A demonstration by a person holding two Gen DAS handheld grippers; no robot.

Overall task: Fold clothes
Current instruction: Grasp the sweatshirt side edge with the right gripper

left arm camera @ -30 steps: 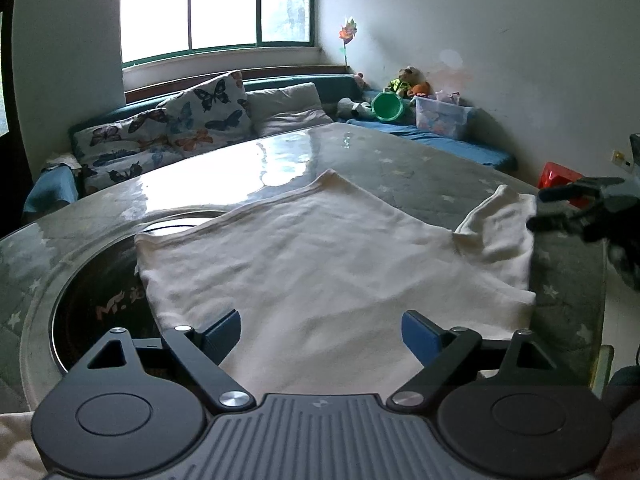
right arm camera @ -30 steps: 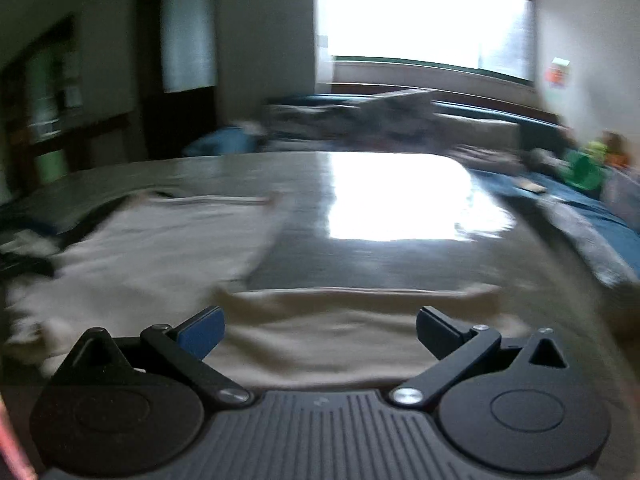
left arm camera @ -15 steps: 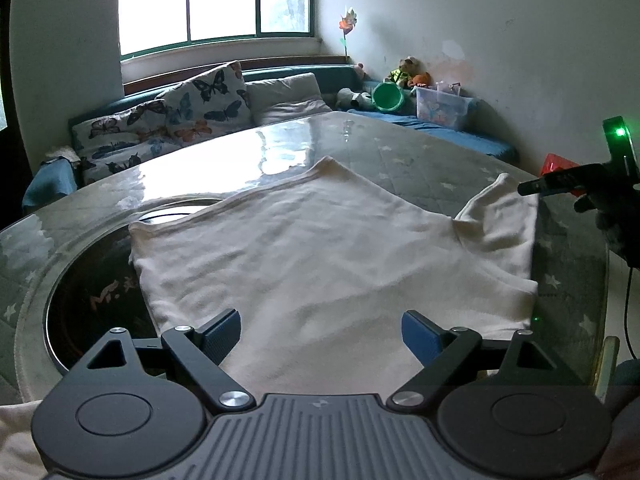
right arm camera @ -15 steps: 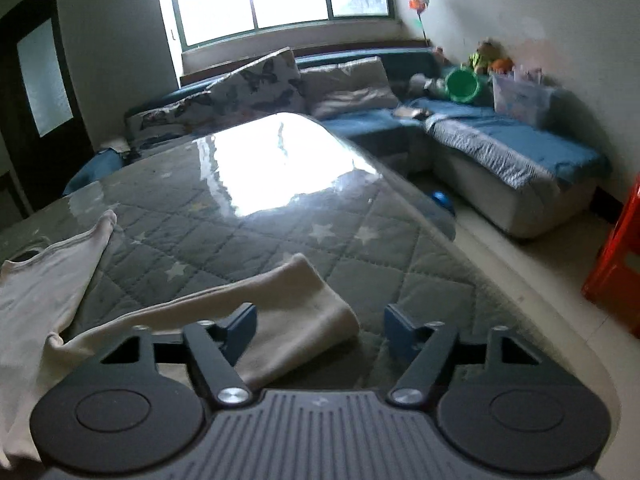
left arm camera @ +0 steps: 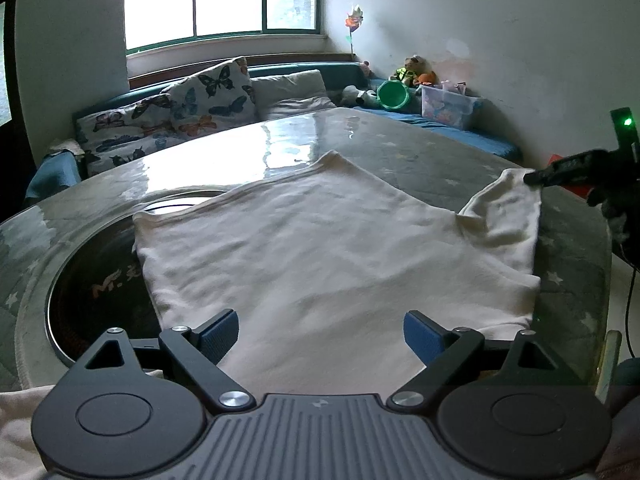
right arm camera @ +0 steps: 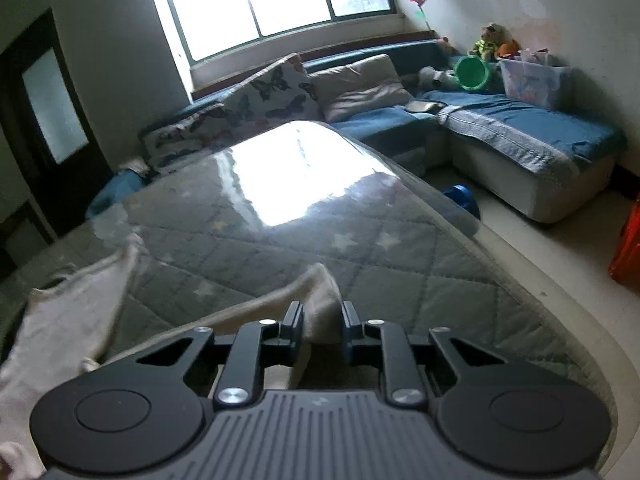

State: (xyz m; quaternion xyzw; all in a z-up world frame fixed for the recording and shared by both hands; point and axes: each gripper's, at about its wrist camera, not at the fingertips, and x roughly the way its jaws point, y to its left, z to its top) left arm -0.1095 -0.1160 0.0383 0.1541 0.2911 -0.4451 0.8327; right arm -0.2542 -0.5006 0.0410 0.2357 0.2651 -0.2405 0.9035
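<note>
shirt: cream shirt (left arm camera: 328, 248) spread flat on the glass-topped table (left arm camera: 420, 152), body facing the left gripper, one sleeve (left arm camera: 508, 208) out toward the table's right edge
right gripper now: right gripper (right arm camera: 319, 330) jaws closing on the sleeve end (right arm camera: 320, 296); cloth bunched up between the pads, only a narrow gap left, looks like contact on both sides
right gripper change: a second ago jaws were spread wide over blurred cloth, mid-swing; half a second ago half closed with the sleeve cuff lying flat in front of them; now pinching it
seen from left view: right gripper tip (left arm camera: 538, 178) sits at the sleeve's far corner, corner slightly lifted off the table
left gripper: left gripper (left arm camera: 320, 330) jaws spread wide, nothing between them, hovering above the near hem; view nearly the same as a second ago, so no real move
shirt change: body unmoved; only the sleeve corner differs, now raised a little where it is gripped
meaning: sleeve grab looks about done; likely next is folding the sleeve inward over the body
progress: early, no fold made yet, shirt fully open
risk: grip is on the very cuff edge, thin fabric could slip out on the pull
left role: probably waits or takes the hem next, cannot tell which
</note>
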